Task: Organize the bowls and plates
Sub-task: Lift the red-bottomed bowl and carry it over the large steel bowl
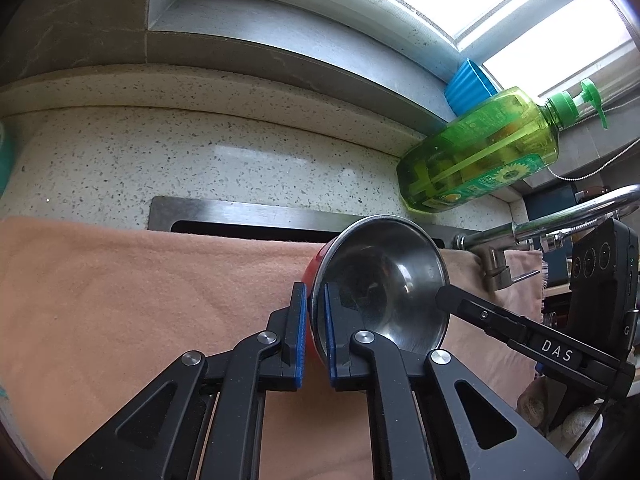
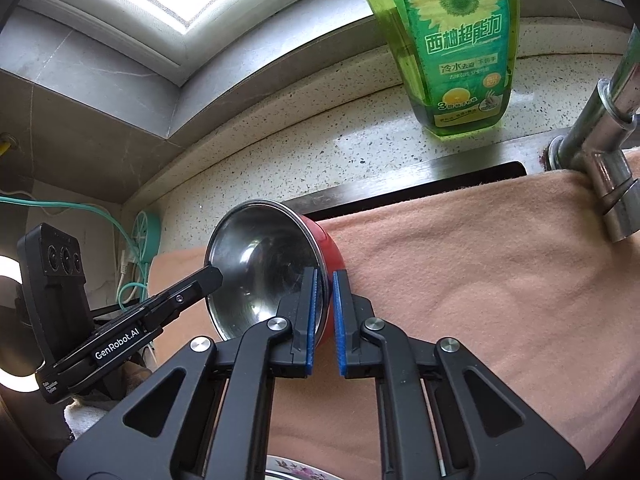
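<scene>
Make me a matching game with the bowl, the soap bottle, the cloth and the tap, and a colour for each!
Things:
1. bowl
2. soap bottle
3. cloth
4. tap

Colours:
A. peach-pink
B. shiny silver all over
C. green with a sunflower label
D. silver inside, red outside

Pairs: 1-D, 2-C, 3-A, 4-B

The left gripper and the right gripper each pinch the bowl's rim between their blue-padded fingers.
</scene>
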`<state>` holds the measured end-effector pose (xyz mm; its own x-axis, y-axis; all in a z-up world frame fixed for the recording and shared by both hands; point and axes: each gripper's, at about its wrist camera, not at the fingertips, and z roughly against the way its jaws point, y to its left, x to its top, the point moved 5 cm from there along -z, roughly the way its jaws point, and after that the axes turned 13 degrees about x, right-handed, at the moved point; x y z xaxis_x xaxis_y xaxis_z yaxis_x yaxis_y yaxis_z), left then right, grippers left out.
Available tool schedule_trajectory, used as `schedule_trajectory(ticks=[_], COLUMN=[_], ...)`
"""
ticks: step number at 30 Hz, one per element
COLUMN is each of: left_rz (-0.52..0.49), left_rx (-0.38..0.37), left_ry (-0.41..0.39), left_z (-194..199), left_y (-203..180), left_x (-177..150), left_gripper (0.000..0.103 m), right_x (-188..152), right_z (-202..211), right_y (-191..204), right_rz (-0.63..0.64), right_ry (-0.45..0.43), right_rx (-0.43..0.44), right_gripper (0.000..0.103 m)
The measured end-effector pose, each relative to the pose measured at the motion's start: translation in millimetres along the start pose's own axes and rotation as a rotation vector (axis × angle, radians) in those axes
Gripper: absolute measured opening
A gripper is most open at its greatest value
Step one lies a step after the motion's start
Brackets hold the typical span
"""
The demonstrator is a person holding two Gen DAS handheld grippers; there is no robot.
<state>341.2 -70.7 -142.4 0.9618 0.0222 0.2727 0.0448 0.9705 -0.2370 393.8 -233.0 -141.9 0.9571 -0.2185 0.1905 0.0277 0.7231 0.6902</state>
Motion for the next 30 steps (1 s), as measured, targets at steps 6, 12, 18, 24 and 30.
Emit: schedule_trajectory(ticks=[6, 12, 18, 24, 30], left_rz=[0.002, -0.003, 0.007, 0.003, 0.006], left_rx=[-0.013, -0.019, -0.036, -0.052, -0.06], left_ry=[-0.022, -0.048, -0.069, -0.105, -0.141], left_z=[15.0, 34.0, 51.7, 75.5, 98.8], left_y=[0.9, 2.2, 4.9, 5.9, 10.4], left_x=[-2.6, -8.1, -17.2, -27.8, -40.4], left_gripper=[0.007, 0.007, 0.007, 0.007, 0.007], right_x=[-3.7, -11.6, -23.1, -36.8, -54.8], right_z=[8.8, 20.4, 34.3, 48.4, 62.0], right_y=[9.8, 23.2, 36.7, 50.5, 67.9], right_rz=[0.012, 0.029, 0.047, 0.06, 0.084], right_ry=[-0.012, -0.025, -0.044, -0.06, -0.068], right_rx=[0.003, 0.015, 0.03, 0.049, 0.069], right_gripper=[0.008, 0.008, 0.008, 0.008, 0.008])
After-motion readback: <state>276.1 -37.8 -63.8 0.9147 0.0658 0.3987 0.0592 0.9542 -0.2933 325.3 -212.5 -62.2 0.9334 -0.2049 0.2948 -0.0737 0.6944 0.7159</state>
